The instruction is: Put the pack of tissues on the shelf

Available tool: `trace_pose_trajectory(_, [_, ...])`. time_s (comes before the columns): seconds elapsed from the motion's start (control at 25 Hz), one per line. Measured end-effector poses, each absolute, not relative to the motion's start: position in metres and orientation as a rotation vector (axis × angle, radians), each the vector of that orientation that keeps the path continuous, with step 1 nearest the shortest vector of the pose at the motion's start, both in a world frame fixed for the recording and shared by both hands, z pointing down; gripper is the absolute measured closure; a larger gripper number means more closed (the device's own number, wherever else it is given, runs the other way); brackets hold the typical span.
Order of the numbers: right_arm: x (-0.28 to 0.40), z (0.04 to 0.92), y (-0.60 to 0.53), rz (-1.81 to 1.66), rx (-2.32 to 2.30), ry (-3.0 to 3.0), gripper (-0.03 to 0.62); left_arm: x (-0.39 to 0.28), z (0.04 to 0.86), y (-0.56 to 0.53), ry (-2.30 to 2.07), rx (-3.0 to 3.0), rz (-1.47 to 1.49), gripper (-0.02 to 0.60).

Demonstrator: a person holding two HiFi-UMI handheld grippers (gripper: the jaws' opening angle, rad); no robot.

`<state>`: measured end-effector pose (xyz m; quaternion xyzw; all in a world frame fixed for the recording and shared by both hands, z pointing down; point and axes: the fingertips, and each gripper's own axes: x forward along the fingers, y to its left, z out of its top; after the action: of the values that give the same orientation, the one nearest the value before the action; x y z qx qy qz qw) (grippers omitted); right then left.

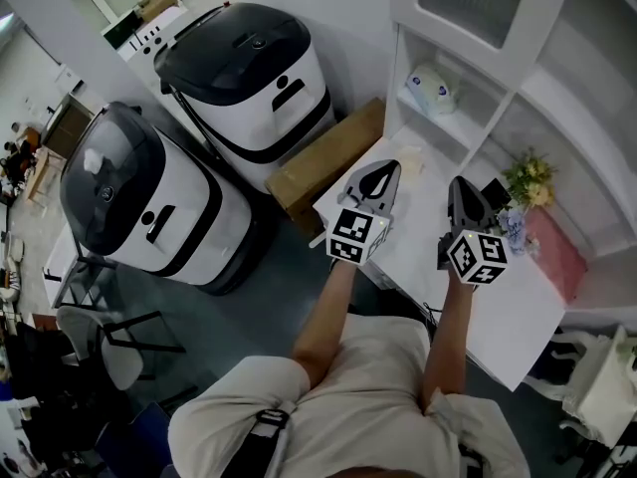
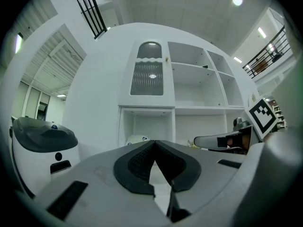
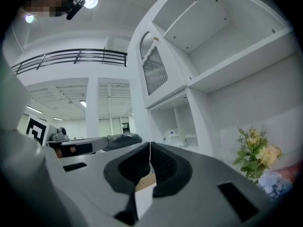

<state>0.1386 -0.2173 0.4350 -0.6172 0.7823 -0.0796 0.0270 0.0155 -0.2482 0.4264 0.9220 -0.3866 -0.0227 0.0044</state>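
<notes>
The pack of tissues (image 1: 430, 90), white with a blue print, lies in a low compartment of the white shelf unit (image 1: 468, 118). It shows small past the left gripper's tips in the left gripper view, pack (image 2: 137, 139), and in the right gripper view, pack (image 3: 174, 136). My left gripper (image 1: 390, 167) and right gripper (image 1: 458, 185) are held side by side over the white table (image 1: 508, 317), pointing level at the shelf. Both are shut with nothing between the pads: left gripper (image 2: 154, 144), right gripper (image 3: 150, 145).
Two large white-and-black machines (image 1: 249, 68) (image 1: 139, 197) stand on the floor at the left. A cardboard box (image 1: 323, 157) leans by the table's left end. A bunch of flowers (image 1: 528, 177) (image 3: 255, 157) and a pink cloth (image 1: 557, 247) sit at the table's right.
</notes>
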Motion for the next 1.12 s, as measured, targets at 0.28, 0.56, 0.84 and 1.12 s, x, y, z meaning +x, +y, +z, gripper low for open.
trace_pose_trajectory(0.28, [0.140,0.431,-0.218,-0.230,-1.913,2.393,0.525,0.012,0.424,-0.249,-1.230,2.893,-0.057,0.571])
trace_pose_trajectory(0.56, [0.145,0.433,-0.216,-0.240,-1.923,2.382,0.525,0.016,0.425,-0.249,-1.226,2.896,-0.049,0.571])
trace_pose_trajectory(0.84, [0.149,0.435,-0.212,-0.245,-1.927,2.374,0.525,0.020,0.427,-0.247,-1.221,2.891,-0.046,0.571])
trace_pose_trajectory(1.12, [0.145,0.435,-0.212,-0.240,-1.914,2.388,0.525,0.022,0.430,-0.245,-1.215,2.890,-0.044,0.571])
